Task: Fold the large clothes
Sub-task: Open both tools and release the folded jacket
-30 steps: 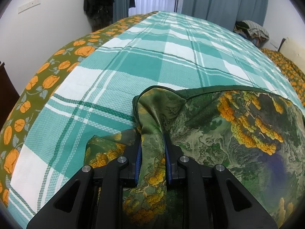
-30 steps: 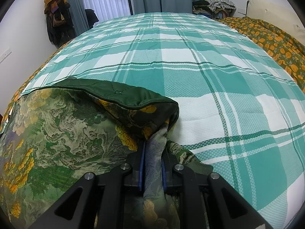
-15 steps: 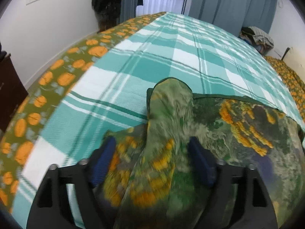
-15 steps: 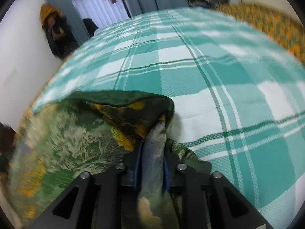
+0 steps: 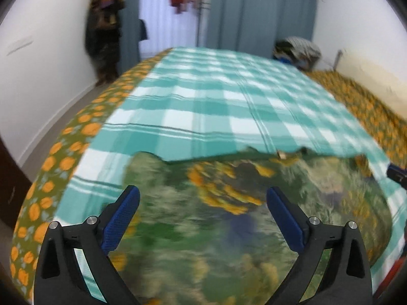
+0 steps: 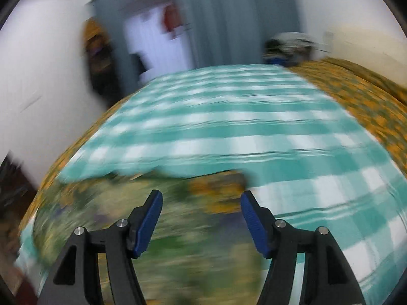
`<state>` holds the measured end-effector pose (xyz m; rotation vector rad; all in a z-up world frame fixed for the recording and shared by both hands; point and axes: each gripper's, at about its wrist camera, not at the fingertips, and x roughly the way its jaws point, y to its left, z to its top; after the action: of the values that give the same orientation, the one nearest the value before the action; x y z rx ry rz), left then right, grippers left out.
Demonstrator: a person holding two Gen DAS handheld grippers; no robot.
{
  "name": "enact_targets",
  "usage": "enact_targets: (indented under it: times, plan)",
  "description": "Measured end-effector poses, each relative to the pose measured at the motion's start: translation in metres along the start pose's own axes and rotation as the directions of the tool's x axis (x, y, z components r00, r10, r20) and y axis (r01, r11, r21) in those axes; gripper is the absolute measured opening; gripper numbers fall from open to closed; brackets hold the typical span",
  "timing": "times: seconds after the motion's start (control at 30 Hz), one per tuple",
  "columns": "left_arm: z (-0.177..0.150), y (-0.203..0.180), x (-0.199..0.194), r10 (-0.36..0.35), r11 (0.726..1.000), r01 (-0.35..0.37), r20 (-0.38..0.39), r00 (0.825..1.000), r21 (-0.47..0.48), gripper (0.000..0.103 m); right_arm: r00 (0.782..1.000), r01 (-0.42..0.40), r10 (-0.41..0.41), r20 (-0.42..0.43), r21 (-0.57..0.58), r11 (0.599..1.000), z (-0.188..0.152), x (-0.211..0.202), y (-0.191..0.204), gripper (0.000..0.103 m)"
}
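Observation:
A large green garment with orange and yellow print (image 5: 229, 223) lies folded on the teal and white checked bedspread (image 5: 216, 106), blurred by motion in both views. My left gripper (image 5: 202, 198) hangs above it, its jaws opening wide with nothing pressed between the blue pads (image 5: 122, 218). In the right wrist view the same garment (image 6: 142, 228) fills the lower left. My right gripper (image 6: 201, 203) hovers over the garment's right edge, its jaws opening, with no cloth caught in them. The tip of the right gripper (image 5: 396, 174) shows at the right edge of the left wrist view.
A green sheet with orange flowers (image 5: 63, 165) borders the bedspread on both sides. A pile of clothes (image 5: 297, 50) sits at the far right corner. Dark coats (image 5: 104, 38) hang on the left wall beside blue-grey curtains (image 5: 254, 12). Dark furniture (image 5: 10, 183) stands at the left.
Both grippers were shut on corners of the garment. They have let go, opened and risen away. The released corners have dropped flat onto the garment.

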<state>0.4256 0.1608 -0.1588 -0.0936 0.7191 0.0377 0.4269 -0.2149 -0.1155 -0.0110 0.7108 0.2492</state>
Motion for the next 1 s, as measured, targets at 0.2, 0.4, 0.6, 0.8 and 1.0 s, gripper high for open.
enact_targets:
  times: [0.2,0.4,0.6,0.8,1.0]
  plan:
    - [-0.028,0.017,0.060,0.126,0.992,-0.124,-0.124,0.984,0.027,0.100,0.981,0.035,-0.062,-0.184,-0.142,0.989,-0.046,0.068,0.035,0.065]
    - [-0.046,0.066,0.069,0.045,0.992,-0.057,-0.113,0.993,-0.110,0.101,0.987,-0.032,0.051,-0.155,0.125,0.992,-0.069,0.075,-0.040,0.065]
    - [-0.053,0.058,0.067,0.075,0.992,-0.082,-0.074,0.994,-0.095,0.102,0.993,0.044,-0.039,-0.115,0.040,0.998,-0.076,0.083,-0.023,0.065]
    - [-0.050,0.054,0.060,0.109,0.989,-0.118,-0.106,0.988,-0.084,0.102,0.995,0.016,-0.008,-0.100,0.076,0.997,-0.077,0.077,-0.031,0.065]
    - [-0.050,0.060,0.021,0.109,0.984,-0.126,-0.129,0.986,-0.127,0.102,0.995,0.015,0.004,-0.103,0.174,0.985,-0.067,0.043,-0.045,0.065]
